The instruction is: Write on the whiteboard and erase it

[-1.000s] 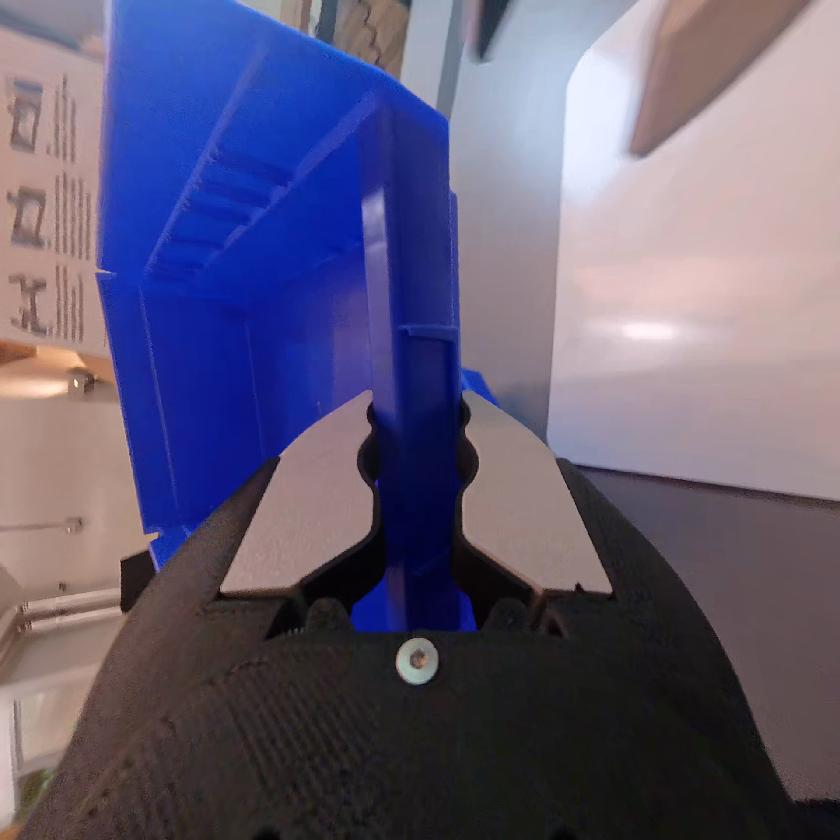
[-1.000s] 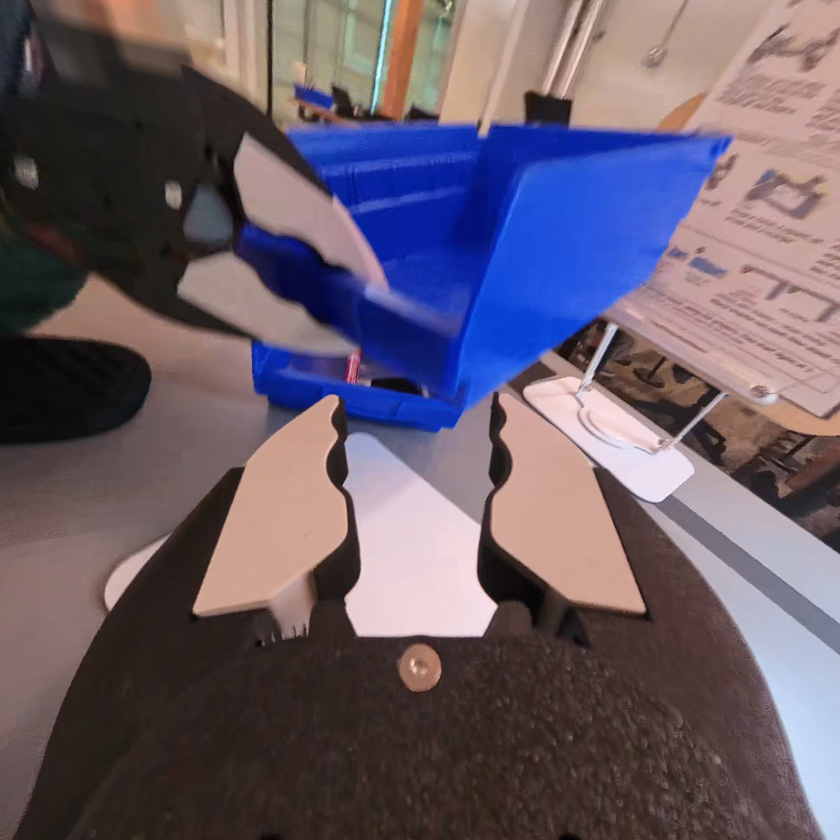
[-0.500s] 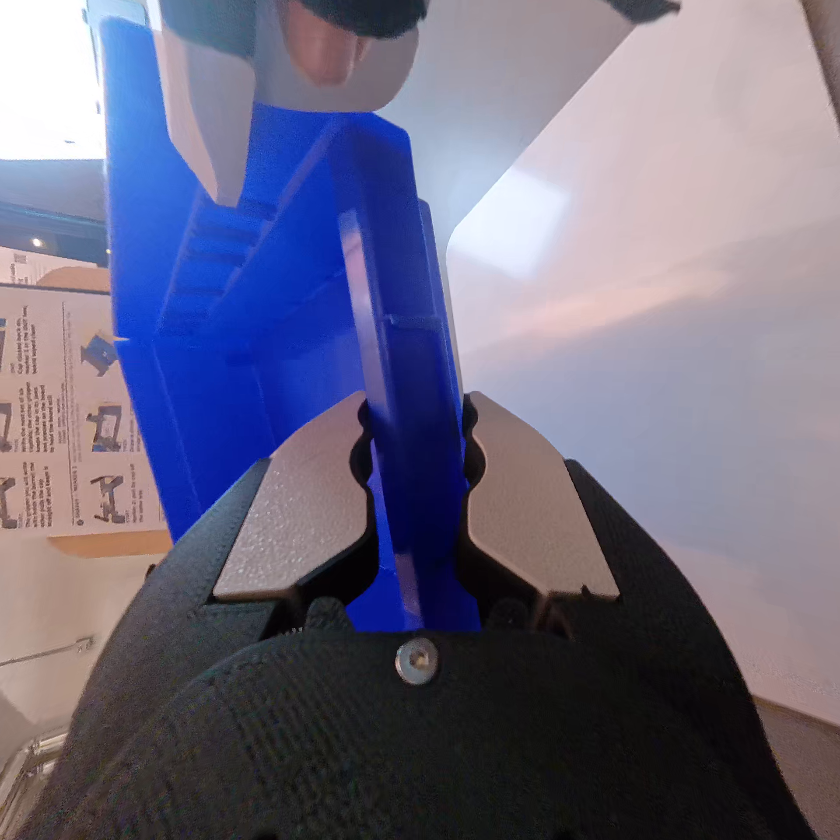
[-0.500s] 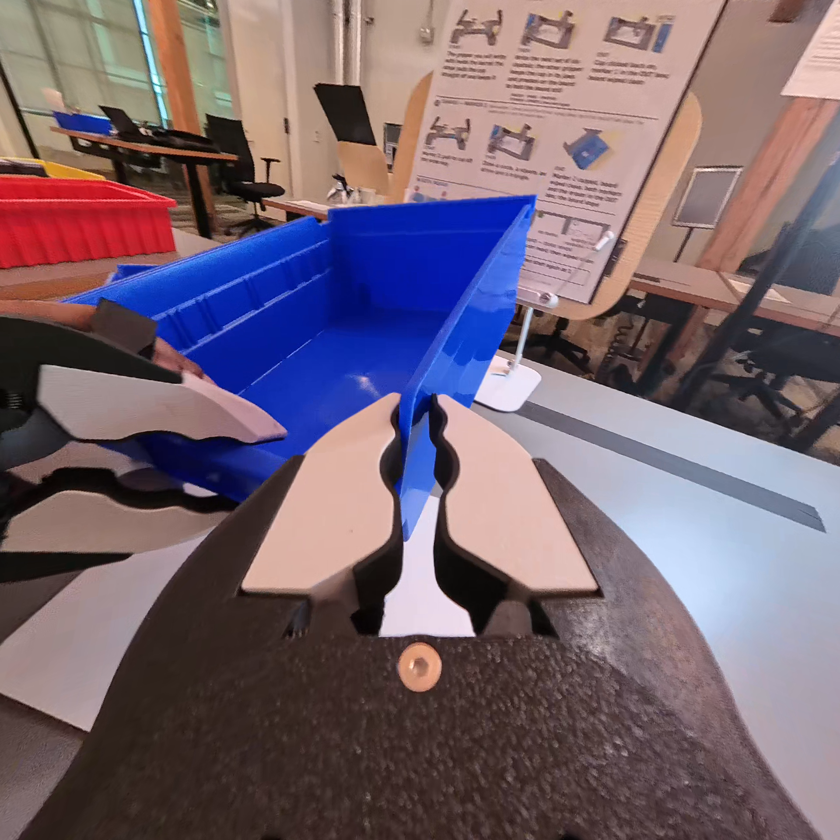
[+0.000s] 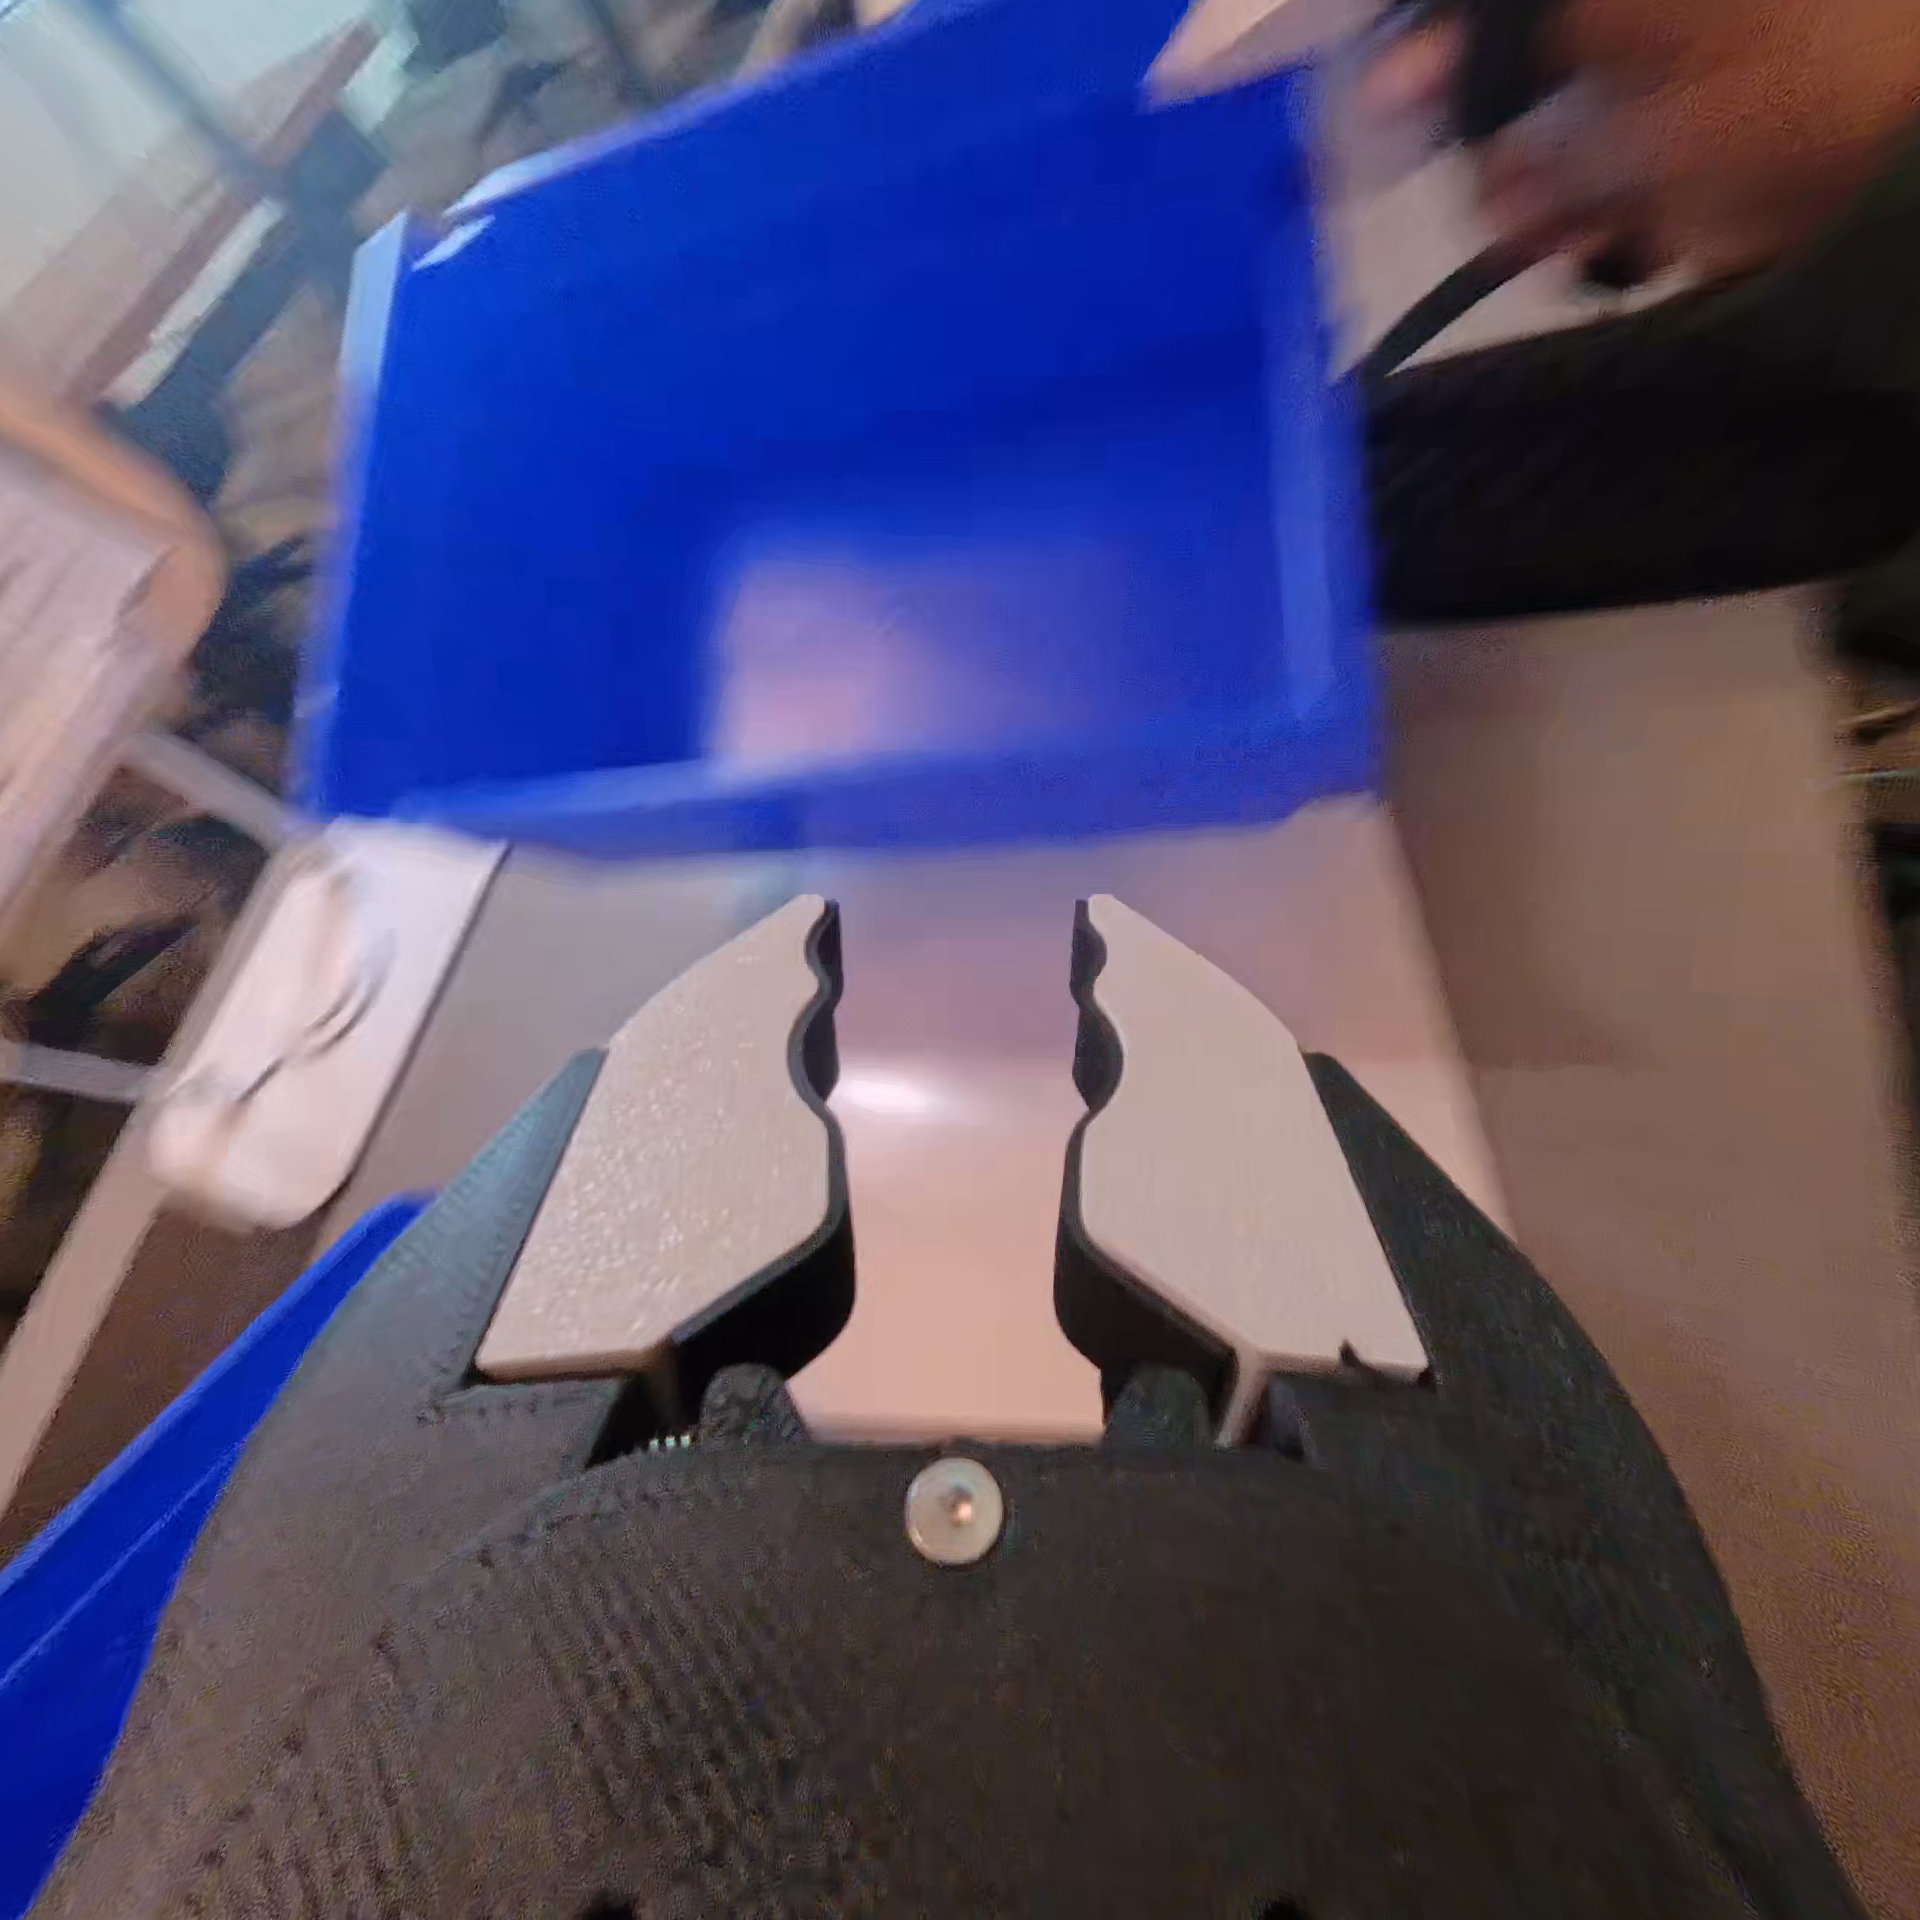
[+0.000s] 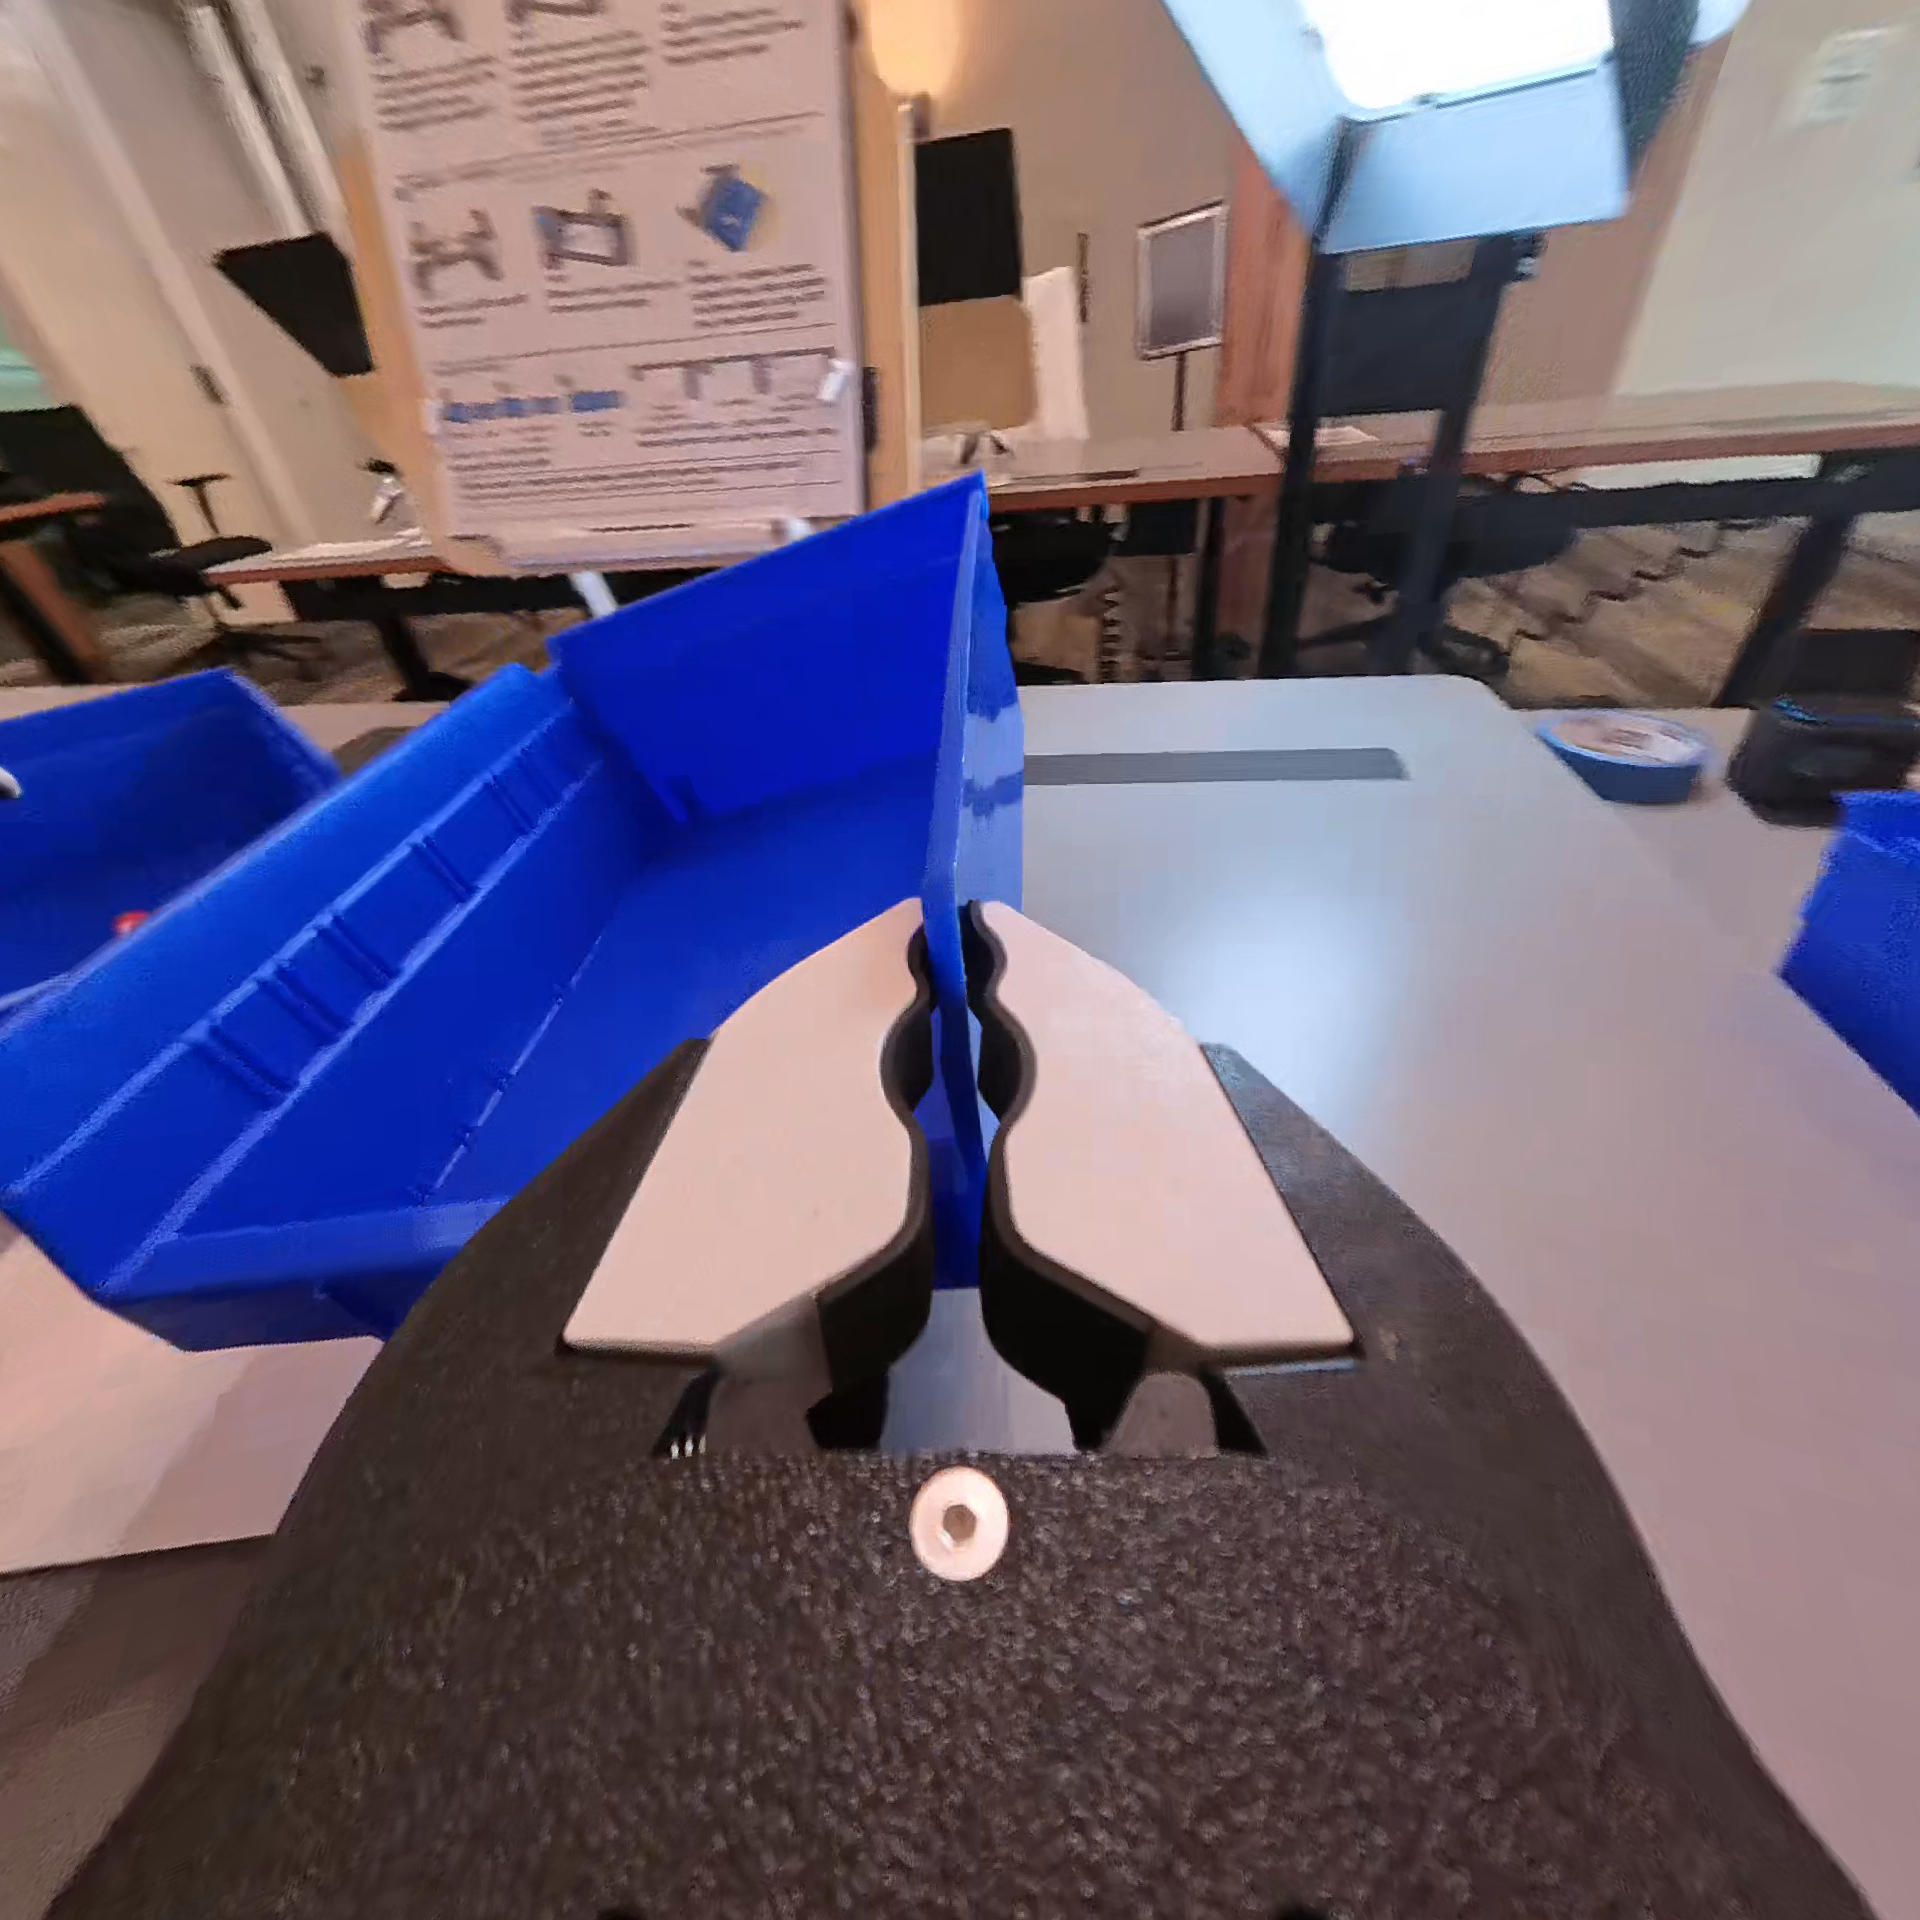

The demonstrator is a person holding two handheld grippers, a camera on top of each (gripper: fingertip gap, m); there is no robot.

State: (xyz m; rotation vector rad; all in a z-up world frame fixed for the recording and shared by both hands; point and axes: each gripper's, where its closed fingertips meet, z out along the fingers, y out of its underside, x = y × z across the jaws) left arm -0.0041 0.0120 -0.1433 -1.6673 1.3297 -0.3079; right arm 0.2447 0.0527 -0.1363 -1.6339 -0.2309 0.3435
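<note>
My right gripper (image 6: 948, 909) is shut on the side wall of an empty blue bin (image 6: 623, 987) and holds it tilted above the table. The white whiteboard (image 6: 145, 1444) lies flat under the bin's left end. My left gripper (image 5: 956, 914) is open and empty, a little in front of the same bin (image 5: 831, 468). The whiteboard (image 5: 956, 1101) shows pale under its fingers. This view is blurred. A blurred dark shape with a hand (image 5: 1662, 312) is at the bin's right wall. No marker or eraser shows.
A second blue bin (image 6: 125, 810) with a small red thing in it stands at the left; its edge (image 5: 156, 1455) is by my left gripper. A third blue bin (image 6: 1860, 935), a blue tape roll (image 6: 1621, 753) and a black object (image 6: 1829, 748) are right. A poster stand (image 6: 623, 260) is behind. Across from one pair of fingers to the other is roughly 25 centimeters.
My left gripper has let go of the bin wall, opened and drawn back. My right gripper keeps its grip and has swung the bin round to the right.
</note>
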